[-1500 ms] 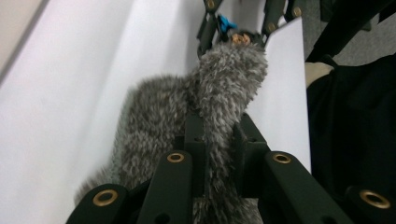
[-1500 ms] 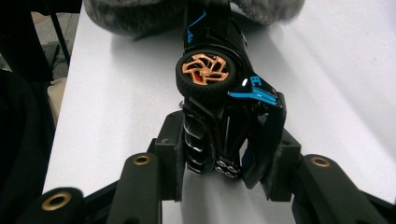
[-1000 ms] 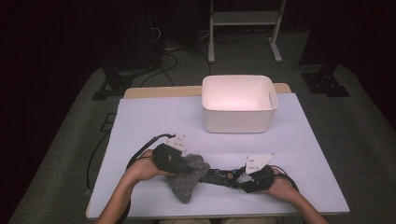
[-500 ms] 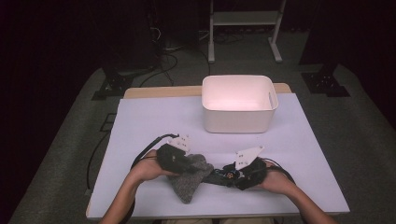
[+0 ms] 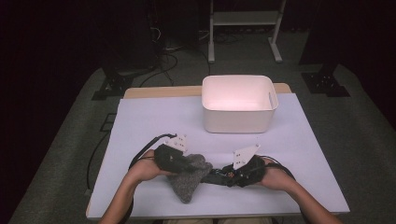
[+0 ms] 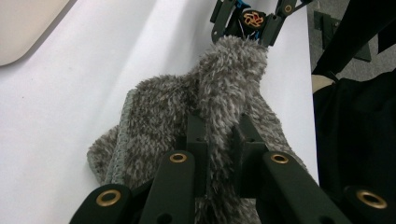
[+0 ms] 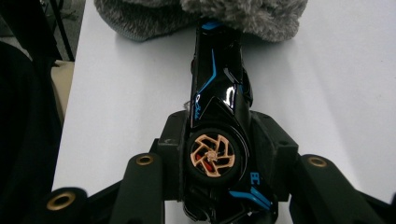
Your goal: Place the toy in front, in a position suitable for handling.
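At the near edge of the white table (image 5: 140, 121), the left gripper (image 5: 184, 163) stays where it was a second ago, its jaws clenched on a fold of the grey fluffy cloth (image 5: 187, 179). In the left gripper view the two black jaws pinch the pile from both sides, and the cloth (image 6: 196, 121) spreads out flat on the table beyond them, with its ribbed hem at the left. The cloth's shape on the table looks much the same as in the earlier frames, a point of it hanging toward the near edge.

Just right of the cloth, the right gripper (image 5: 224, 175) grasps a black toy car (image 7: 217, 116) with blue trim and a gold-spoked wheel. Its jaws have just been closing, with the car between them, pressed on either side at the wheel. The car lies on its side and its far end reaches under the cloth's edge (image 7: 201, 14). Compared with a second ago, the right hand (image 5: 273, 172) has lifted a little and its grey plate has tipped up; the car's nose remains against the cloth.

Farther off, right of centre, the white bin (image 5: 238, 105) stands unmoved.
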`<state>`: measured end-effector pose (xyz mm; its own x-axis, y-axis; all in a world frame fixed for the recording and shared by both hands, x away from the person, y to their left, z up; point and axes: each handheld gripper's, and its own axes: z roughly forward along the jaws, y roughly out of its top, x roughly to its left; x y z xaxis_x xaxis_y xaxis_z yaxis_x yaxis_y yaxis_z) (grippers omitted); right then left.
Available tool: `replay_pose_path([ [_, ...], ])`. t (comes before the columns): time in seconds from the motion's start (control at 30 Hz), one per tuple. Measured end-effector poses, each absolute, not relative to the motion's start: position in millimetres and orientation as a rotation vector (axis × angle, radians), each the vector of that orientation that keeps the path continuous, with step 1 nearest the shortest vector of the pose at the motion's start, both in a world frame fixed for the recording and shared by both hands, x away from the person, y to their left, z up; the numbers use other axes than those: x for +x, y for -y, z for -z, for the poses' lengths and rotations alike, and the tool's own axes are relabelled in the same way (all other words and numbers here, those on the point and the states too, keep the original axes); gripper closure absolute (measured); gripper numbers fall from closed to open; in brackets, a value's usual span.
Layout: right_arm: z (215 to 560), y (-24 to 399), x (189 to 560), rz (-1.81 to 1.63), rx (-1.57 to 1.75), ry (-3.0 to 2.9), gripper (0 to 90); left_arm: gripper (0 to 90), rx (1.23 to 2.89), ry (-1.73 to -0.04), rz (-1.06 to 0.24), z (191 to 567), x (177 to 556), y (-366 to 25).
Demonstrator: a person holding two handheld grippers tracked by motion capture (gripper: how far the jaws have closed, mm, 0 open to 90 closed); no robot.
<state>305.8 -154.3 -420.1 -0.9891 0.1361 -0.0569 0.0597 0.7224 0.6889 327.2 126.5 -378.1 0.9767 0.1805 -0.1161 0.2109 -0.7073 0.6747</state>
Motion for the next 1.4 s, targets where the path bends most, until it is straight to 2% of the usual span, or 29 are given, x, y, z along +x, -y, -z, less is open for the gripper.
replay_pose_path([
  [0.57,414.3,191.3,306.7,-1.036,0.205,-2.866,58.5,80.1,2.384,-0.304,0.059,388.3,331.7,-133.3],
  [1.0,414.1,190.7,305.9,-1.025,0.212,-2.865,58.1,76.3,2.381,-0.246,0.128,404.1,332.4,-100.6],
  [1.33,408.7,169.5,312.0,-0.838,0.163,-2.933,52.6,79.1,2.371,-0.250,0.125,406.3,332.5,-98.3],
  [1.4,406.4,168.5,311.7,-0.818,0.167,-2.943,48.0,79.0,2.373,-0.248,0.124,406.2,332.6,-98.6],
])
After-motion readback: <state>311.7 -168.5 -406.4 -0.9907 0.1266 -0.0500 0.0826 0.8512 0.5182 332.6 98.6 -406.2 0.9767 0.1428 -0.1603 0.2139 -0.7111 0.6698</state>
